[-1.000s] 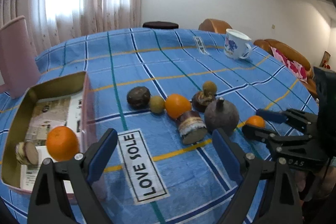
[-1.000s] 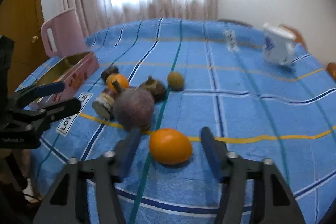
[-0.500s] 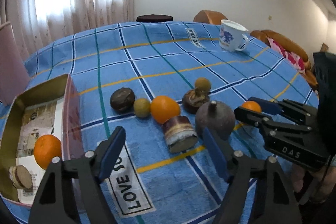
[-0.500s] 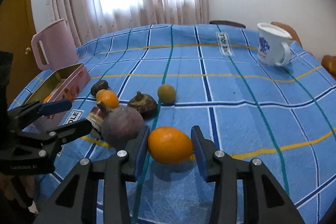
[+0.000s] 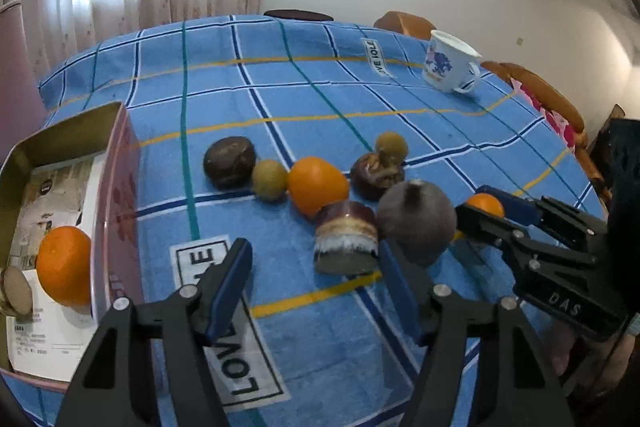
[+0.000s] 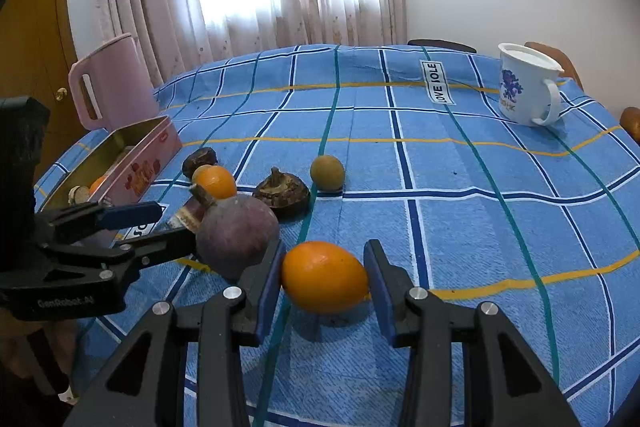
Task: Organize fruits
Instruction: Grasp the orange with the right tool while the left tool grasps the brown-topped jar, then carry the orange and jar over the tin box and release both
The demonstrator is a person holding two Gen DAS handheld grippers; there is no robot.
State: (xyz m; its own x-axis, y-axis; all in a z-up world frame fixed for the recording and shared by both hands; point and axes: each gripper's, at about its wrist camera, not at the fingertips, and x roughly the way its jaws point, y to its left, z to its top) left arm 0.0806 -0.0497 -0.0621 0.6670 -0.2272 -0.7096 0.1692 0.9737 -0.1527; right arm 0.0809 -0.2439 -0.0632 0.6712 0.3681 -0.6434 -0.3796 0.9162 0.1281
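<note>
Nearest the right gripper lies an oval orange fruit, smooth and bright, on the blue checked tablecloth. It sits squarely between the two blue-padded fingers, long axis running straight across from one pad to the other. The left-hand pad touches its blunt end; the tapered end points at the other pad, and whether that one touches I cannot tell. The jaws are drawn in narrow around it, so it looks clasped, the fruit still resting on the cloth.

Just beyond the left-hand finger sits a round, dull purple fruit with a stubby stem leaning up and away.

The left gripper has its jaws closing, pads not yet pressing on anything. Just ahead of its fingertips lies a cut, banded brown piece on its side, pale cut face toward the gripper. Farther out past those fingers come a round orange, a small greenish fruit and a dark brown one. Off beyond its left finger stands a pink tin holding another orange. Far across, a white mug.
</note>
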